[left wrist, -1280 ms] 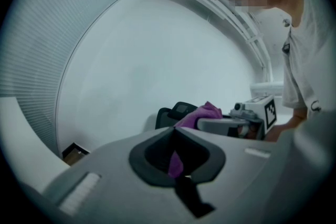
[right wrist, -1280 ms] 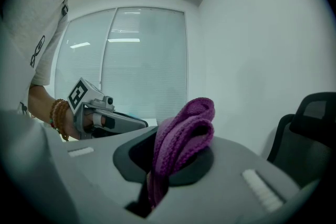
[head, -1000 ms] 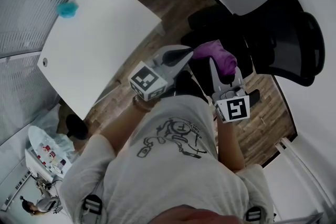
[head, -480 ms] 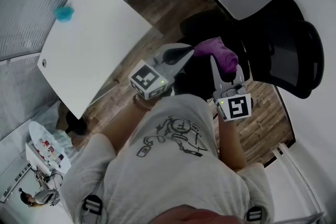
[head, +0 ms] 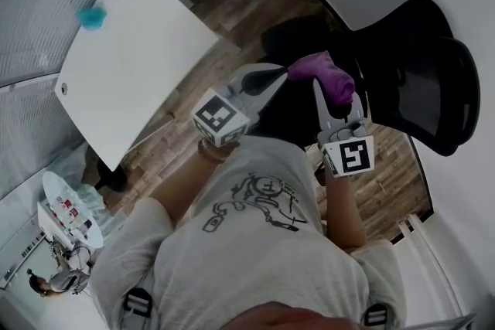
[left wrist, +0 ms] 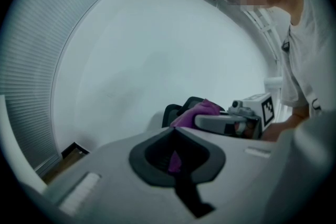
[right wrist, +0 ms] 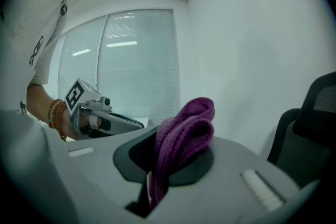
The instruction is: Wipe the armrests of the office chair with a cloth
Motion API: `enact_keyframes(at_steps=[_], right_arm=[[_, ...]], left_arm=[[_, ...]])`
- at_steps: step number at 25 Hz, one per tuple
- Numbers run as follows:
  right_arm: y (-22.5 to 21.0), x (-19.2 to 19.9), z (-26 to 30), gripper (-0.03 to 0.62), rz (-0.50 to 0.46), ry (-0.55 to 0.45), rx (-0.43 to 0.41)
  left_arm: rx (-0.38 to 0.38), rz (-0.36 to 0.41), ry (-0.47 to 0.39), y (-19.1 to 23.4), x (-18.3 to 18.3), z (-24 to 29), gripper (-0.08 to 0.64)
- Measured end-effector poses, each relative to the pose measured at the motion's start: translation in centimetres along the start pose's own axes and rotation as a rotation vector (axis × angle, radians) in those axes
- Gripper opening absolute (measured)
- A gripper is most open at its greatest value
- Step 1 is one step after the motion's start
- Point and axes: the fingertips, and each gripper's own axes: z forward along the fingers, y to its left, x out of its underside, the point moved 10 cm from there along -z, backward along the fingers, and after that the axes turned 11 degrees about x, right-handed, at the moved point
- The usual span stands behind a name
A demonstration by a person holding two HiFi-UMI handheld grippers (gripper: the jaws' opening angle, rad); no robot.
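Right gripper view: cloth (right wrist: 185, 131) inside right claw (right wrist: 160, 165)

The purple cloth (right wrist: 185, 131) has its bottom end hidden between the jaws of the right gripper (right wrist: 167, 157). The office chair (right wrist: 311, 126) is cut off at the picture's edge. The blue thing (head: 93, 15) on the white table (head: 131, 77) is too small to tell.

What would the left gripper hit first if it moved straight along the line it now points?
The left gripper would likely meet the bunched purple fabric cloth, whose corner its claw already seems to pinch, then the right gripper holding it.
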Motion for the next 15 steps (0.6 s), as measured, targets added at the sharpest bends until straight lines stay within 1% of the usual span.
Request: enact_keyframes(at_steps=[4, 11, 15], right_arm=[[-0.4, 0.3, 1.1, 0.027, 0.016, 0.008, 0.019], [-1.2, 0.9, 3.5, 0.028, -0.006, 0.047, 0.034], [-1.1, 1.6, 4.9, 0.027, -0.012, 0.069, 0.027]], left_arm=[[0.002, -0.006, 0.01, 1.2, 0.1, 0.0, 0.0], [0.013, -0.016, 0.042, 4.2, 0.7, -0.2, 0.0], [0.009, -0.02, 0.038, 6.0, 1.1, -0.2, 0.0]])
